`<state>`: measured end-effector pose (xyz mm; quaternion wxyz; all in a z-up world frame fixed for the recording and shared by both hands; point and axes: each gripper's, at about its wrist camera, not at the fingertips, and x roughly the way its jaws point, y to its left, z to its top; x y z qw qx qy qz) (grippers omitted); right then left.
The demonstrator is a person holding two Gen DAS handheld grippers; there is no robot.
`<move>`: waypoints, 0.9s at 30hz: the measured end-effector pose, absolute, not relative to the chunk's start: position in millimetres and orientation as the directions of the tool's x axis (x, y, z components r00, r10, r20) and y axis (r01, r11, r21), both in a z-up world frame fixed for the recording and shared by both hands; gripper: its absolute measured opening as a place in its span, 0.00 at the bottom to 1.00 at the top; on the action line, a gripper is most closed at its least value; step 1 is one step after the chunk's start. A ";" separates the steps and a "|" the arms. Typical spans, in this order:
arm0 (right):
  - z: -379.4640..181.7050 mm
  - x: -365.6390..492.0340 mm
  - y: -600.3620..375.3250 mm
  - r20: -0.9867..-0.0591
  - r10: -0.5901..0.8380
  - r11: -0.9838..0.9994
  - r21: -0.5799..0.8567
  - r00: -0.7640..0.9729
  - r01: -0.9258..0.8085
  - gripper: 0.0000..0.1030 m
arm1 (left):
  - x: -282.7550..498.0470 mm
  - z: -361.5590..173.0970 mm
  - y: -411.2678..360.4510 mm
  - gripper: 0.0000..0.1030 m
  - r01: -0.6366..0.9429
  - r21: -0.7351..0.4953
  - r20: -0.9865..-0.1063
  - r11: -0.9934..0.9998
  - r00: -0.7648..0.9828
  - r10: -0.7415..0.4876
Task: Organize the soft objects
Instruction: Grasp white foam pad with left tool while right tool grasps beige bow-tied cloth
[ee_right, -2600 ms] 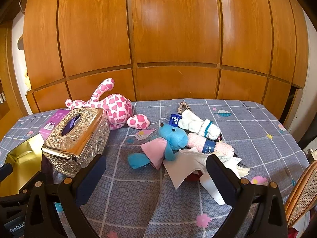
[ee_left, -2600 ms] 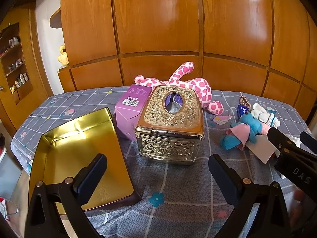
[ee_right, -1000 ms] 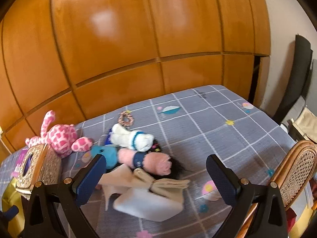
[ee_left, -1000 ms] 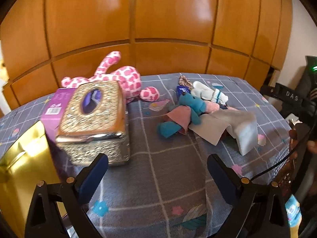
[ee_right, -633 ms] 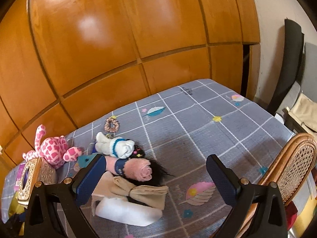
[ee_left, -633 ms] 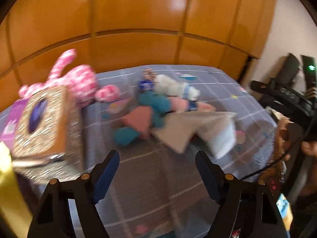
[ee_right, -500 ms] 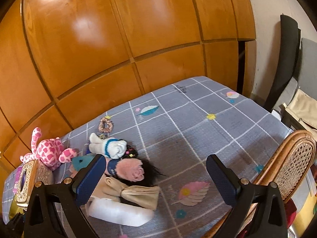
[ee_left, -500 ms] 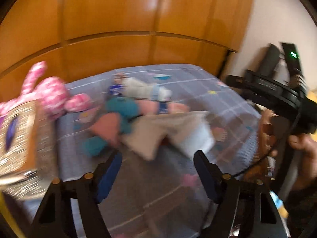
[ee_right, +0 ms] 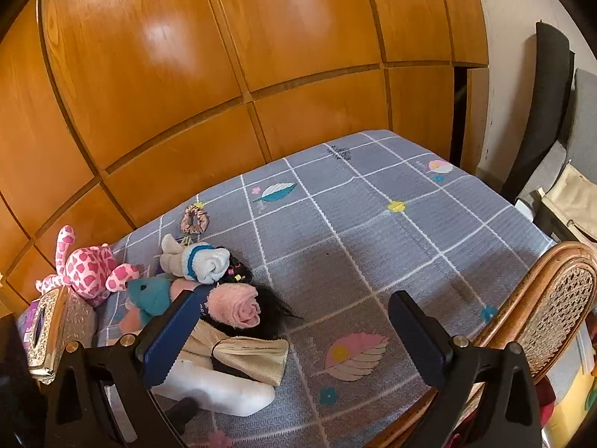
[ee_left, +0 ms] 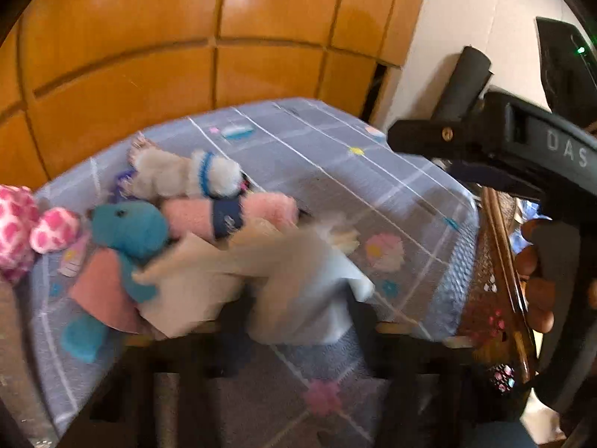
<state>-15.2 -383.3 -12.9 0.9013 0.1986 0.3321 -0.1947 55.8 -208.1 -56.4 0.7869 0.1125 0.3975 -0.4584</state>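
A heap of soft things lies on the grey checked tablecloth (ee_right: 373,231): a blue plush toy (ee_left: 128,229) (ee_right: 153,295), a rolled pink towel (ee_left: 224,212) (ee_right: 235,304), a white sock roll with a blue band (ee_left: 186,175) (ee_right: 197,259), a beige cloth (ee_left: 201,280) (ee_right: 242,351) and a white pack (ee_right: 220,392). My left gripper (ee_left: 298,339) is open, low in front of the heap, blurred. My right gripper (ee_right: 294,332) is open and empty, just right of the pink towel.
A pink spotted plush (ee_right: 86,268) and an ornate metal tissue box (ee_right: 52,332) are at the left. A scrunchie (ee_right: 194,218) lies behind the heap. A wicker chair (ee_right: 544,306) stands at the table's right edge. Wooden panelling backs the table.
The left gripper has swung right, from the gold tray and tissue box toward the soft heap. The right gripper has swung right and risen, now looking down on the heap.
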 end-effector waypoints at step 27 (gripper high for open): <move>-47.7 30.9 -310.2 -0.795 0.157 0.915 0.340 0.587 0.216 0.86 | 10.5 -39.8 -26.4 0.24 0.608 -0.344 -0.667 0.715 0.378 -0.642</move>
